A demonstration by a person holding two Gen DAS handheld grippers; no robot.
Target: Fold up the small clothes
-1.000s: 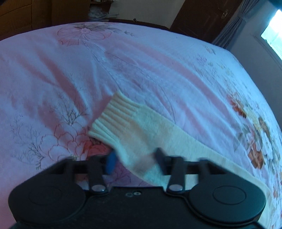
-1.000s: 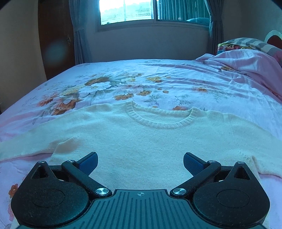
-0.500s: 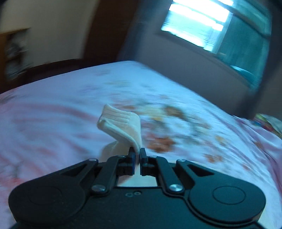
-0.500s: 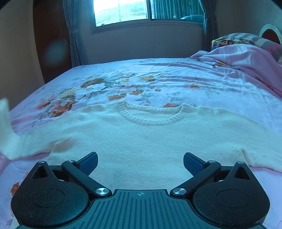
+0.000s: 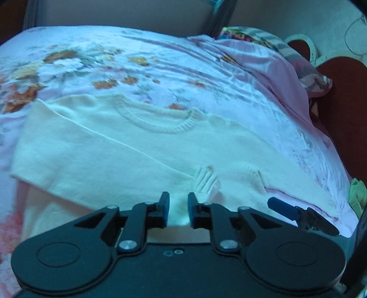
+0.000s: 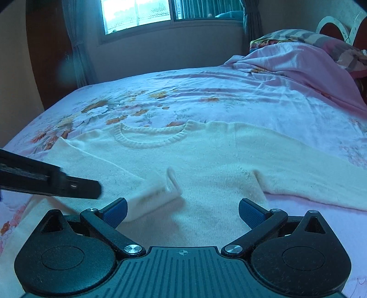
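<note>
A cream knit sweater (image 6: 206, 149) lies flat on the flowered bedspread (image 6: 206, 91), neckline away from me. Its left sleeve is folded across the body, and the ribbed cuff (image 5: 206, 181) rests near the middle of the chest. My left gripper (image 5: 178, 206) hovers just short of that cuff. Its jaws are opening with a narrow gap, and only the sweater body below shows between them. The right gripper (image 6: 182, 212) stands wide open over the sweater's lower part, holding nothing, with the cuff (image 6: 169, 183) just beyond it. The left gripper (image 6: 94, 190) reaches in from the left there.
A rumpled pink blanket (image 6: 298, 62) and striped pillows (image 6: 298, 36) are piled at the right by the red headboard (image 5: 344, 103). A window (image 6: 137, 13) with curtains is beyond the bed. A green cloth (image 5: 357, 192) lies at the right edge.
The left gripper shut on the sleeve cuff, lifted it and swung it across onto the sweater's body, then parted its jaws; the cuff now lies on the chest. The right gripper drifted slightly, still open.
</note>
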